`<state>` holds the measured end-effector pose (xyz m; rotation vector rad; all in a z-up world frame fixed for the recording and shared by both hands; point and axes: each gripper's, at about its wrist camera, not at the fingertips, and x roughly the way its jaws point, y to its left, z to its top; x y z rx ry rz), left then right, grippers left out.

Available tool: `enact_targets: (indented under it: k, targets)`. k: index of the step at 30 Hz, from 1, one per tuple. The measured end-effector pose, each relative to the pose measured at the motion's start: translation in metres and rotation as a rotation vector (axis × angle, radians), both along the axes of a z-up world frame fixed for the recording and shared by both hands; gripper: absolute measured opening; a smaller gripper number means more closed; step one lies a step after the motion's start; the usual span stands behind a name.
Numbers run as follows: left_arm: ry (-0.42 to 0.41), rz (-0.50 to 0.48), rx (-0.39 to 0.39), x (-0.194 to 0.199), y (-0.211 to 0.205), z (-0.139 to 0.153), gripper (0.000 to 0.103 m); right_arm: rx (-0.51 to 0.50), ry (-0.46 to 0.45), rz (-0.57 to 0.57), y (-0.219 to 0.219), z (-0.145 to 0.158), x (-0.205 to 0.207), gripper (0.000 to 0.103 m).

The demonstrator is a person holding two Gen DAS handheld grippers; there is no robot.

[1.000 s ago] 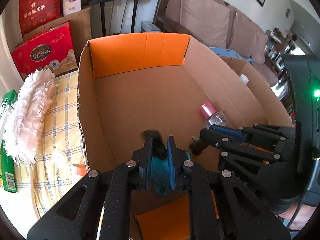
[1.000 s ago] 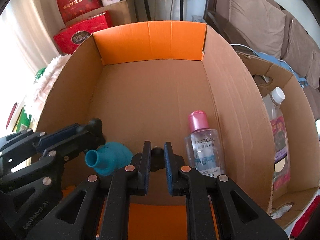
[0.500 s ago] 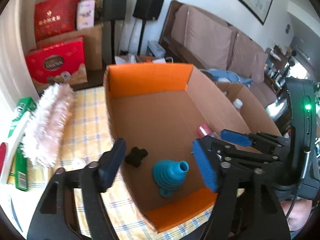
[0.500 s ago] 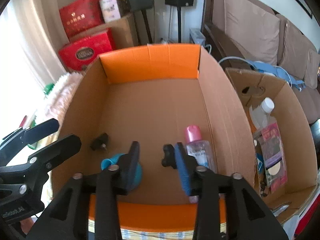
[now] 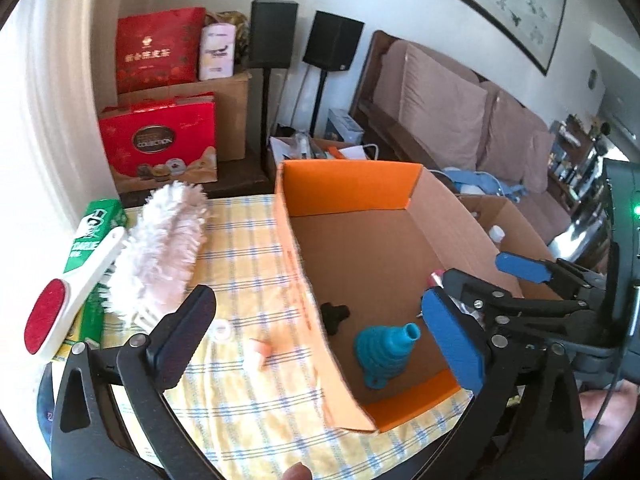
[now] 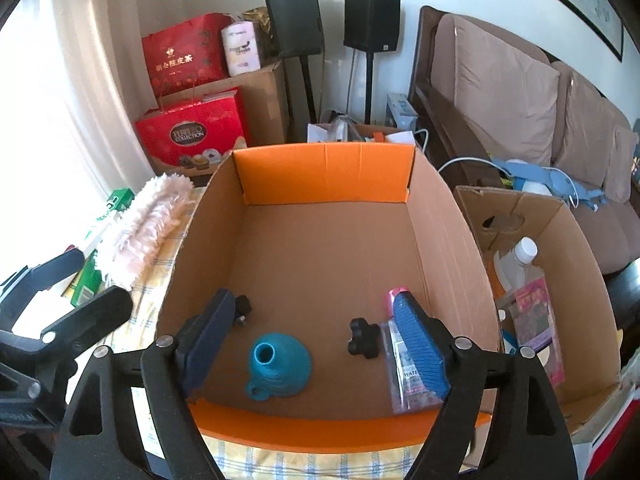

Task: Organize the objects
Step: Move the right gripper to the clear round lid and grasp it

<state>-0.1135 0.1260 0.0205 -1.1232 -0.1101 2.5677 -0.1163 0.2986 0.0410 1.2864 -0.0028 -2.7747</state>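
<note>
Right wrist view: looks down into the open cardboard box with orange end flaps (image 6: 328,248), the landmark for all that follows.
Right gripper (image 6: 316,344): released; its jaws have just been opening and stand wide above the box's near end, nothing between the pads.
Left gripper (image 5: 320,336): released; its jaws have also just been opening, spread across the box's left wall, gripping nothing.
Teal ribbed silicone funnel (image 6: 278,366): on the box floor near the near orange flap, lying free, spout towards the camera.
Black knob-shaped piece (image 6: 362,338): on the box floor just right of the funnel, apart from it.
Second small black piece (image 6: 242,308): on the box floor by the left wall, partly hidden behind the right gripper's left finger.
Clear bottle with pink cap (image 6: 400,344): lying on the box floor along the right wall, mostly behind the right gripper's blue pad.
Yellow checked tablecloth (image 5: 240,264): under the box and spreading to its left.
Fluffy pale pink duster (image 5: 164,252): on the cloth, left of the box.
Green carton (image 5: 94,240): left of the box, beyond the duster.
Second cardboard box (image 6: 560,280): just right of the box, holding a white-capped bottle.
Red gift boxes (image 6: 192,136): beyond the box's far left corner.
</note>
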Motion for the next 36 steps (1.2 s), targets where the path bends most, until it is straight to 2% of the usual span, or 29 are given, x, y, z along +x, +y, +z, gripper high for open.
enact_targets:
  k: [13,21,28,36]
  targets:
    - [0.044,0.059,-0.123,0.011,-0.048,0.006,0.103,-0.007,0.039,0.066,-0.036,0.016,0.008,0.088]
    - [0.010,0.098,-0.096,0.011,-0.089,-0.004,0.103,-0.064,0.023,0.150,-0.068,0.018,0.007,0.088]
    - [0.012,0.145,-0.105,0.012,-0.118,-0.009,0.103,-0.048,0.016,0.205,-0.100,0.015,0.001,0.087]
    - [0.012,0.186,-0.107,0.012,-0.147,-0.013,0.103,-0.085,-0.031,0.267,-0.130,0.003,-0.017,0.079]
